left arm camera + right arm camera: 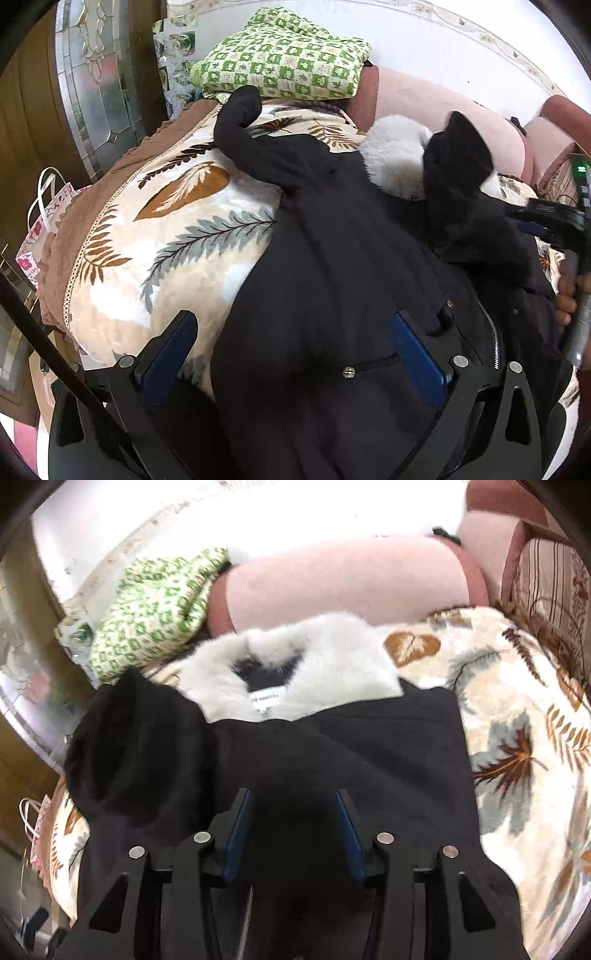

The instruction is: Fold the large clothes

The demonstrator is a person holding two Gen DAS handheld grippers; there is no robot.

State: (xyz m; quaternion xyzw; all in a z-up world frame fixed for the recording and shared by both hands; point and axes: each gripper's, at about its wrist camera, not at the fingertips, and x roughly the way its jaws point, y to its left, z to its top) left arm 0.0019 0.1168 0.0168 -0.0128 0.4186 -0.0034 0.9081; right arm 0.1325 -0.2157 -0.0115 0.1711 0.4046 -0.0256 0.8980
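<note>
A large black coat (351, 266) with a white fur collar (397, 151) lies on a leaf-patterned blanket (155, 229). One sleeve (240, 122) stretches toward the far left. My left gripper (291, 325) is open, jaws wide apart, low over the coat's left side. In the right wrist view the coat (332, 746) lies with its fur collar (295, 675) and label at the far end. My right gripper (293, 797) is open above the black fabric, with nothing between its pads. The right gripper also shows at the right edge of the left wrist view (546, 221).
A folded green checked cloth (288, 66) rests at the back by pink cushions (424, 99). A floral paper bag (40, 229) stands left of the bed. A striped pillow (554, 579) lies at the far right. A glass door panel (99, 92) is at the left.
</note>
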